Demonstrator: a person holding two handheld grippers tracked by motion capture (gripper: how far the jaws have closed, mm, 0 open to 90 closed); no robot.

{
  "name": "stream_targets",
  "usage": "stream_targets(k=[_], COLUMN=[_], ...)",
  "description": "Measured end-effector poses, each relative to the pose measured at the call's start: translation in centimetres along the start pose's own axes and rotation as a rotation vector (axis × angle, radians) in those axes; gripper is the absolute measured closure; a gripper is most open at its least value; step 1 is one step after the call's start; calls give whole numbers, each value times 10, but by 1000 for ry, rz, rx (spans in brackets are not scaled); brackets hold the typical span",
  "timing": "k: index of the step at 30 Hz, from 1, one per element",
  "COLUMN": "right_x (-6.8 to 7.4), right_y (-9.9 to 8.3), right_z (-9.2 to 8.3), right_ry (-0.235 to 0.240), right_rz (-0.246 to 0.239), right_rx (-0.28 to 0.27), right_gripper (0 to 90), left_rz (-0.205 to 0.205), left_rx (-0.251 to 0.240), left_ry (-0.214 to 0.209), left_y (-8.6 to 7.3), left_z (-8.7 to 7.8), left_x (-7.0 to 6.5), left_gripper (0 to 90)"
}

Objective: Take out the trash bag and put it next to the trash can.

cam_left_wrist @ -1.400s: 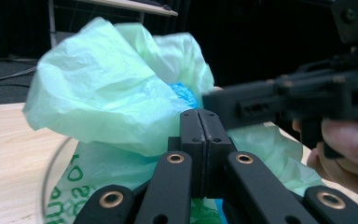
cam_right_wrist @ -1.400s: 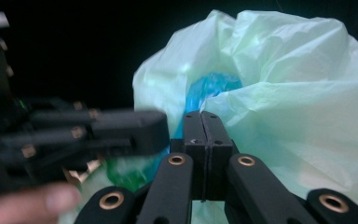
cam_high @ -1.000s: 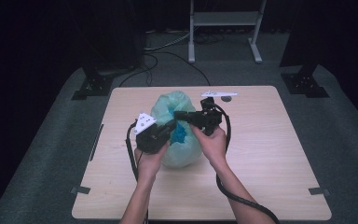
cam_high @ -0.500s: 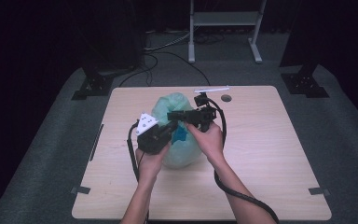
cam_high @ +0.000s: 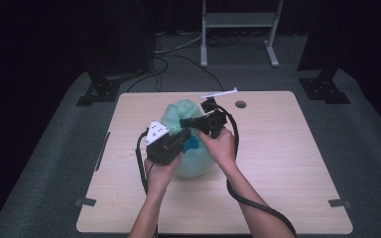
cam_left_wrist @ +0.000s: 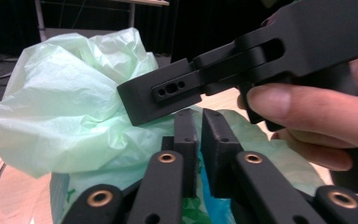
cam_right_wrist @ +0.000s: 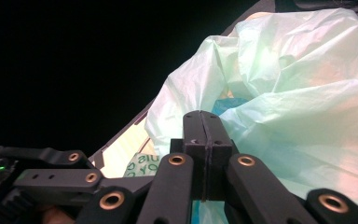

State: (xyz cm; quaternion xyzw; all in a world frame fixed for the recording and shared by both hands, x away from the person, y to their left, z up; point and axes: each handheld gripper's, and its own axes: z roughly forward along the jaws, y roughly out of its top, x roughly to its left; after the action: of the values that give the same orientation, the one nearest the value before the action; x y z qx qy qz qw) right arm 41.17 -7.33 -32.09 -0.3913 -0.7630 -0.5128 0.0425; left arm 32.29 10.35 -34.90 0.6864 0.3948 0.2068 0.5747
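**Black tongs at a green bag, mid-worktop**

Left tongs [cam_left_wrist: 200,135]: black, jaws a narrow gap apart after just easing open; thin bag film seems to run between them, a grip cannot be confirmed. Right tongs [cam_right_wrist: 202,128]: jaws just closed, pads flat together, bag plastic pressed up against them; whether film is pinched cannot be told. Right tongs cross just above the left, tips close. Bag [cam_high: 188,148]: pale green thin plastic, crumpled, mouth bunched upward, blue contents inside; stands at mid-worktop [cam_high: 287,163], under both tongs. Worktop: light wood, a round hole [cam_high: 240,104] near the far edge.
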Motion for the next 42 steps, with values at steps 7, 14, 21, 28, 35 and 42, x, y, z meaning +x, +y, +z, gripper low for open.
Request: stream_targets(k=[7,14,21,28,35,42], right_x=[-8,-19,-23,-25,-27,-29], right_y=[-4,-8,-7,-2,3,7], right_z=[-4,-14,-24,-39,-55,-72], right_ry=[17,59,86,114,131,137], right_rz=[23,72,88,99,110,110], right_rx=[-30,-63,-91,-130,-164,-192], right_gripper=[900,900,900,900,900,900], left_rz=[-37,-91,-139,-163,-184,-189], left_rx=[-22,-44,-58,-71,-76,-68], left_ry=[-33,-28,-6,9,11,-2], left_y=[2,1,-6,-13,-15,-19], left_z=[-12,-29,-46,-58,-61,-63], left_x=[4,16,30,41,49,53], left_gripper=[658,500,397,350,291,198])
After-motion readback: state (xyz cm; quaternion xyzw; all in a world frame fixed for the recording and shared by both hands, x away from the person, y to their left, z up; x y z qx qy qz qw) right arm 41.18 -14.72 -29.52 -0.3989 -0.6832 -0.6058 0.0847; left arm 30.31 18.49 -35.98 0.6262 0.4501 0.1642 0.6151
